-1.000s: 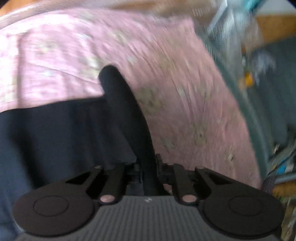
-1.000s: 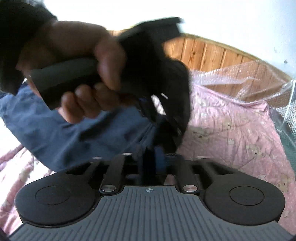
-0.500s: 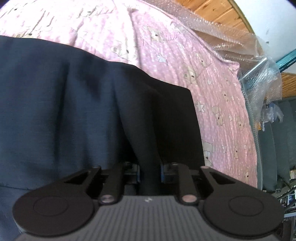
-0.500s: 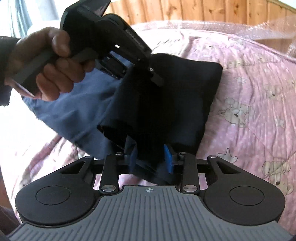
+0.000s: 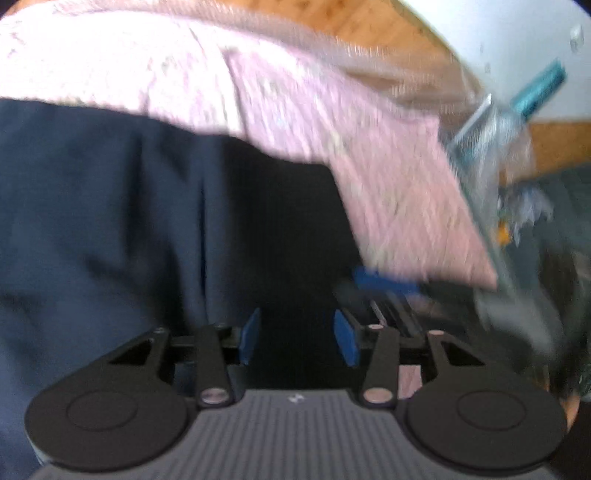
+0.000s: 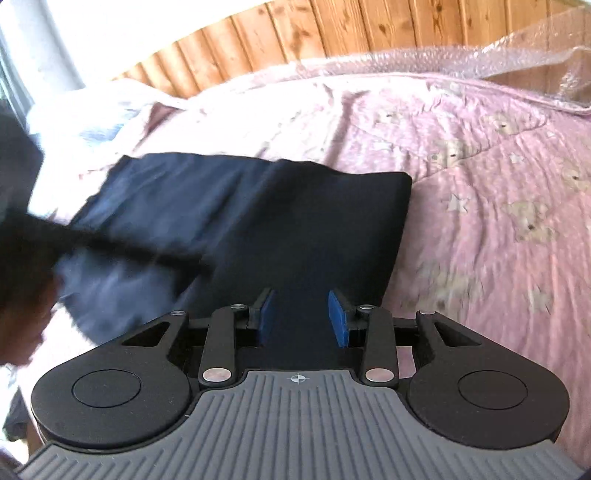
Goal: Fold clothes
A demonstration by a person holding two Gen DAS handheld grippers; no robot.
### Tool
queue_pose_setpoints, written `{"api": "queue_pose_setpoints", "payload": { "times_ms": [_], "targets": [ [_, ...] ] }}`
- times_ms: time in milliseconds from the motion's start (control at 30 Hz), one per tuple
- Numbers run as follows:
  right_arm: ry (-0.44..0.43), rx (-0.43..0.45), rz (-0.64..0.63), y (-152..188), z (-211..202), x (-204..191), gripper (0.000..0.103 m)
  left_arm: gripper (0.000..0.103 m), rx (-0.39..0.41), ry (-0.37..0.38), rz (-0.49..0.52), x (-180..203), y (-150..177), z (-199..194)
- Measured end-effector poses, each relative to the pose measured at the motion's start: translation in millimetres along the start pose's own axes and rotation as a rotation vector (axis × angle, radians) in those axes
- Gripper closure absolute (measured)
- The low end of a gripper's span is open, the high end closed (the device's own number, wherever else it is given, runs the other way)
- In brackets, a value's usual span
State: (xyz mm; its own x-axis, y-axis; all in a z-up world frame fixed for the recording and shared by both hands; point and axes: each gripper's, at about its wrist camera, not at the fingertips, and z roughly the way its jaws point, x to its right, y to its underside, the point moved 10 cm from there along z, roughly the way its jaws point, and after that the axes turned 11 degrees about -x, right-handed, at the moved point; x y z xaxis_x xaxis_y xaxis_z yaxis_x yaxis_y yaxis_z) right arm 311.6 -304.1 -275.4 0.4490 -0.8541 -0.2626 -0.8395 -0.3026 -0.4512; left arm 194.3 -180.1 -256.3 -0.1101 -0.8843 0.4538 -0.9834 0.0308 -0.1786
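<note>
Half a second ago the left claw (image 5: 297, 341) was pinched on a fold of the dark navy garment (image 6: 280, 221). Its jaws have just been opening: blue pads (image 5: 249, 341) stand apart, cloth seen between them, not pressed. Right claw (image 6: 301, 317): jaws closed further than a second ago, level since; pads apart, garment under the gap, no pinch visible. Earlier the garment hung bunched and lifted between both claws; now it lies flat on the pink bear-print bed cover (image 6: 498, 192). In the right wrist view its long axis runs from the claw up and left, with a squared folded edge at the upper right, toward the wooden headboard (image 6: 295, 33). A blurred dark shape crosses the left of that view; cannot tell what it is. Left wrist view heavily motion-blurred.
</note>
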Motion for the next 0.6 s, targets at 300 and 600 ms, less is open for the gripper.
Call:
{"api": "queue_pose_setpoints", "payload": {
  "times_ms": [300, 600],
  "targets": [
    [0.042, -0.061, -0.127, -25, 44, 4, 0.063, 0.067, 0.0, -0.015, 0.004, -12, 15, 13],
    [0.064, -0.112, -0.151, -26, 31, -8, 0.062, 0.067, 0.018, -0.04, -0.063, -5, 20, 4]
  ]
}}
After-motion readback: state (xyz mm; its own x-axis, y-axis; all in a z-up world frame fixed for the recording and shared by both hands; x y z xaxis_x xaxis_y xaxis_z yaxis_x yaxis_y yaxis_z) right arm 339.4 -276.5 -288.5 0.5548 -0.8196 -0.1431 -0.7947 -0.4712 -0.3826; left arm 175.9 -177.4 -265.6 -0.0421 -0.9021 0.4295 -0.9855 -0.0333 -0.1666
